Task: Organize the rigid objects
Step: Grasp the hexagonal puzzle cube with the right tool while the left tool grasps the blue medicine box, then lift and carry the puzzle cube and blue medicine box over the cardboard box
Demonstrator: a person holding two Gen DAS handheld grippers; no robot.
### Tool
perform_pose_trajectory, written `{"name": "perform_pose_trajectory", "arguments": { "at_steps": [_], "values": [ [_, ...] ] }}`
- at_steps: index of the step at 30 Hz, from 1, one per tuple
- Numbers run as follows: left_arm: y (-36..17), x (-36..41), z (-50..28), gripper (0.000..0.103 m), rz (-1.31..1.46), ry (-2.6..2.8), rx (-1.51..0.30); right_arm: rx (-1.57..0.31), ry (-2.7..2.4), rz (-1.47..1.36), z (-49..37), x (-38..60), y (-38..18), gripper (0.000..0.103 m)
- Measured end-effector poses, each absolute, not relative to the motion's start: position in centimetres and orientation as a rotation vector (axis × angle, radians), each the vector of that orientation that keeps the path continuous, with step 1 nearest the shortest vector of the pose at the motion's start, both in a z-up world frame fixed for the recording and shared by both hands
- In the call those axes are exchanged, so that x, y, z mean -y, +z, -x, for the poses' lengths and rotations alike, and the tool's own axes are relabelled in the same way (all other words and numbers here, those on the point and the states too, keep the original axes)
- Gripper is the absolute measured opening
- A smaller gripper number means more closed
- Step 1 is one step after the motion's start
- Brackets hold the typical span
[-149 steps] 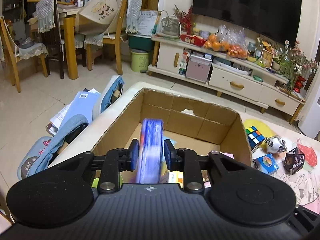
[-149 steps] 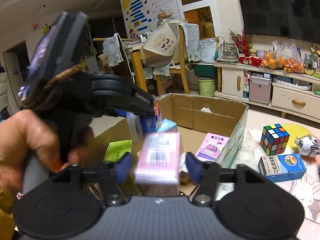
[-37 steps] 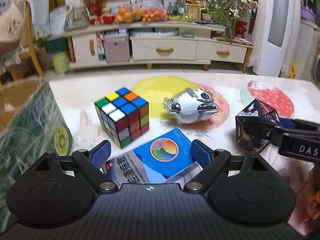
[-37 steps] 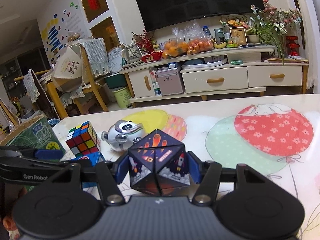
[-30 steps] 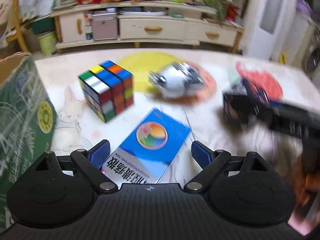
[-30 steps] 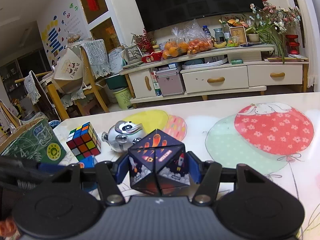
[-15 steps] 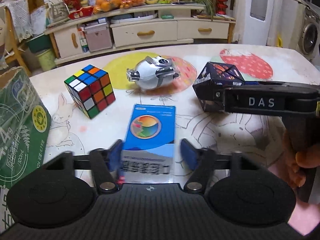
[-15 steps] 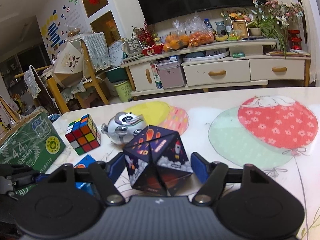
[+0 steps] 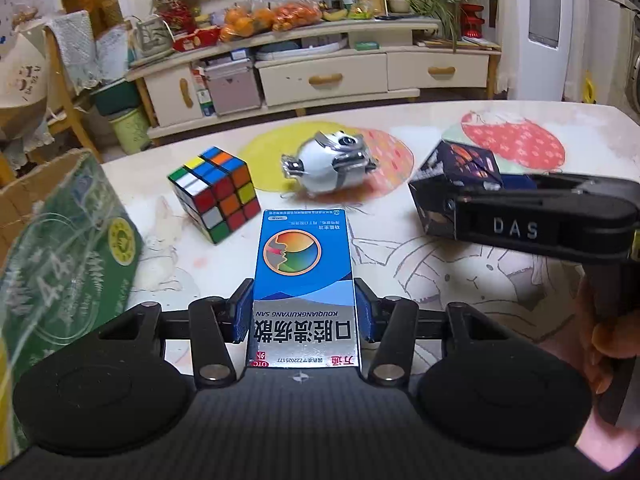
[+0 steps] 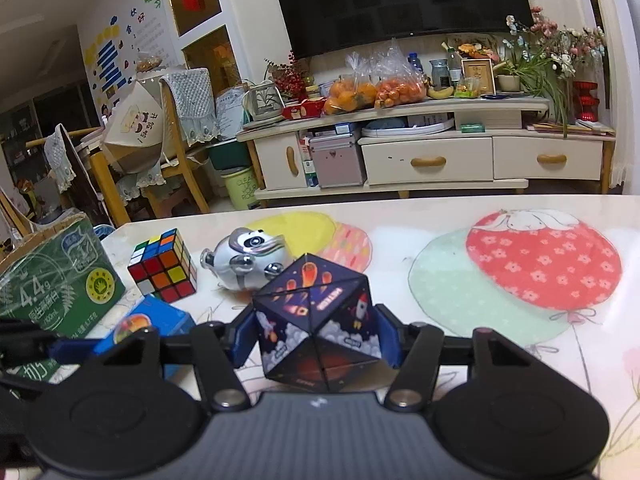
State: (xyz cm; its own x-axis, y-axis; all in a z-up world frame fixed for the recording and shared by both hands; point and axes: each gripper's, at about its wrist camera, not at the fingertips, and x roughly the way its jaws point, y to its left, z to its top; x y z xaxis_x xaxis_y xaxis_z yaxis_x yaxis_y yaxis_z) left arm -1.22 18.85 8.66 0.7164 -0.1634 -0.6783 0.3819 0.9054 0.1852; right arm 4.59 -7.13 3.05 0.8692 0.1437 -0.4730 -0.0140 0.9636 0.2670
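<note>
A blue medicine box (image 9: 304, 256) lies lengthwise between the pads of my left gripper (image 9: 303, 312). The jaws are closing and both pads press its long sides. A dark cube with rocket prints (image 10: 316, 312) sits in my right gripper (image 10: 316, 338). Those jaws are closing too, with the pads against the cube's sides. In the left wrist view the same cube (image 9: 460, 164) shows at the right, ahead of the black right gripper body held by a hand (image 9: 600, 344). A Rubik's cube (image 9: 216, 192) and a silver toy (image 9: 328, 164) stand on the table behind the box.
A cardboard box with green print (image 9: 60, 248) stands at the table's left end. The table (image 9: 500, 280) has a cartoon-print cover with balloon shapes. Beyond its far edge are a TV cabinet (image 10: 428, 160) and chairs.
The left jaws have come in from wide open onto the blue box, which now lies straight between them. The right jaws widened briefly around the dark cube, then closed on it again.
</note>
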Motion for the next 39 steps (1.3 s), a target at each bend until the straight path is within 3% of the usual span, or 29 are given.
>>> {"name": "perform_pose_trajectory", "arguments": {
  "at_steps": [39],
  "values": [
    [13.9,-21.3,6.4,0.062,-0.351,-0.302,-0.497,-0.554,0.032,-0.167,5.5,0.2,6.5,0.059]
  ]
}}
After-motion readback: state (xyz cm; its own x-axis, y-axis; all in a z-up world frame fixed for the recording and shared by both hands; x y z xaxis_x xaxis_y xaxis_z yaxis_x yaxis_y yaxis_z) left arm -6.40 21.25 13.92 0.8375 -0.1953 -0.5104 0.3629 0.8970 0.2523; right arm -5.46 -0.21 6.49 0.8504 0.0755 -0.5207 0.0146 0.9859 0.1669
